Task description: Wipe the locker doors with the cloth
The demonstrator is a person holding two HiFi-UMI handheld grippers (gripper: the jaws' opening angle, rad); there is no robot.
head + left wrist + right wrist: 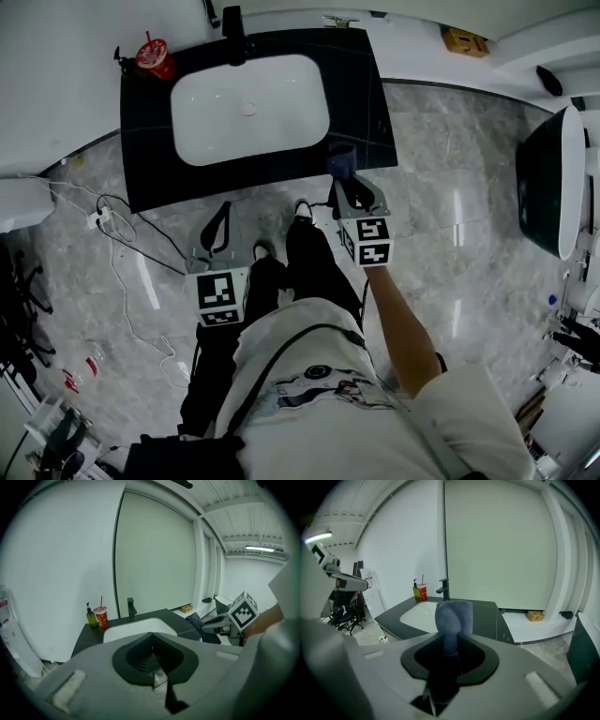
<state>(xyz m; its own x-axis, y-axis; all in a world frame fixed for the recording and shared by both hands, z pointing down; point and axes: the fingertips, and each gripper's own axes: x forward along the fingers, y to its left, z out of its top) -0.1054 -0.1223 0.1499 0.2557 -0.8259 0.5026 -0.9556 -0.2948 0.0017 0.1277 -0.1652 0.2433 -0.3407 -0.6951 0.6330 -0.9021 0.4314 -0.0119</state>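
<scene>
Right gripper view: the right gripper (450, 651) has its jaws closed narrowly on a blue-grey cloth (453, 617). The cloth stands bunched upright out of the jaws, with its top folded over. Head view places the cloth above the front right edge of the black vanity counter (150, 141). The gripper is angled down toward the counter, with its marker cube (370, 240) on the near side. The left gripper (153, 660) has its jaws drawn together with nothing between them. It hangs just in front of the counter's front edge, to the left of the right gripper.

Counter findings:
- A white basin (281, 122) is sunk in the middle.
- A black faucet (232, 28) stands at the back edge, behind the basin.
- A red cup with straw (155, 58) stands at the back left corner, with a yellow-green soap bottle (90, 617) just beside it on the left.
- A small cardboard box (466, 41) sits on the white ledge right of the counter, well apart from it.
- A tall pale panel (154, 559) rises behind the counter. Whether it is a locker door cannot be told.

The marble floor (450, 169) in front of the counter is grey. The person's shoes (303, 210) stand near the counter's front edge, between the grippers. A white cable (112, 234) trails across the floor left of the counter.
</scene>
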